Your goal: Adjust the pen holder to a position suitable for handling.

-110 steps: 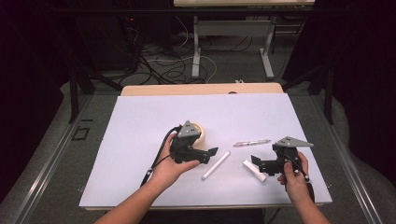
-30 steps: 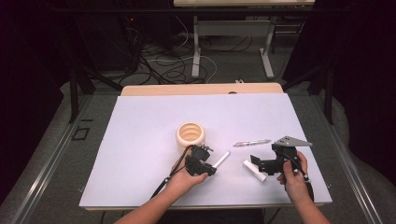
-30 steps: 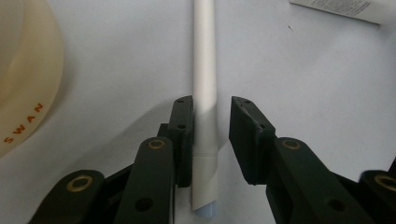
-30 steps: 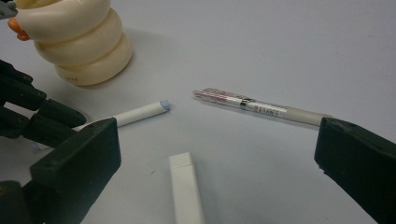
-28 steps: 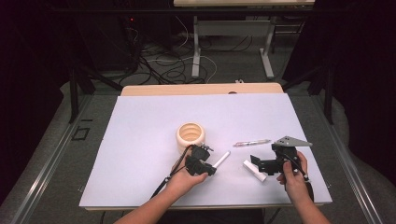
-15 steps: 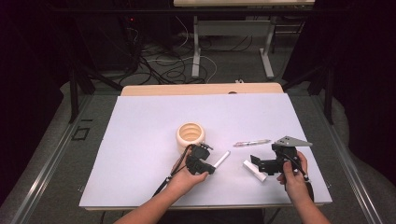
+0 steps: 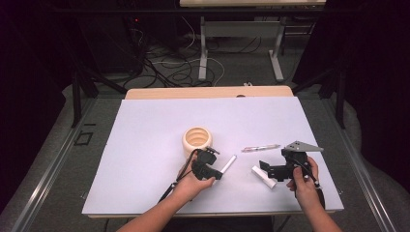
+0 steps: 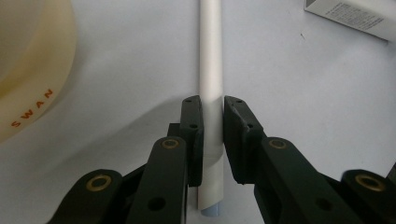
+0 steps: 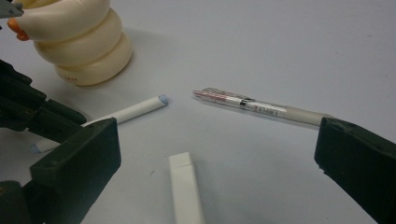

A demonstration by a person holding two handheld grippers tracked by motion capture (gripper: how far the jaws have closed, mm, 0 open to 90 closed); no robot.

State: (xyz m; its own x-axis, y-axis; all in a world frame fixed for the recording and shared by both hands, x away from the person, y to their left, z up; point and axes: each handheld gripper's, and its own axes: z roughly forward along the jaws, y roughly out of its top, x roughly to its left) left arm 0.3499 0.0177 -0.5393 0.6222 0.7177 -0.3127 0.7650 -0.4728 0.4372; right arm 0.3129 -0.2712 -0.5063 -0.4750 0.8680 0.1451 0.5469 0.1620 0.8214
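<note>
Left hand-held gripper point(image 7: 211, 170) clamped on the white tube point(image 8: 209, 100) near its lower end, jaws having just closed onto it; tube lying flat on the white bench point(image 7: 145, 125), just at 4 o'clock of the cream ribbed pen holder point(image 7: 197, 140), pointing toward 1 o'clock in the high view. Right hand-held gripper point(image 7: 269, 170) standing wide apart, holding nothing, straddling the small white box point(image 9: 186, 186) at 3 o'clock of the tube.

For a clean pick-up: grip kept square across the tube, as seen in the left gripper view, with pads point(image 8: 194, 135) flat on both sides. Grip sits near one end, so probably tail-heavy toward the far tip; lift straight up and slowly, wrist level, before any swing toward the holder's mouth. Best tilted upright only once clear of the bench.

Room for moving: holder close at 10 o'clock of the clamped gripper, easily knocked by a hasty lift. Clear pen point(image 7: 261, 148) lying apart at 2 o'clock, box near the tube's far tip. Open bench at 9 o'clock and toward 12. Near edge of bench just behind the hands.
</note>
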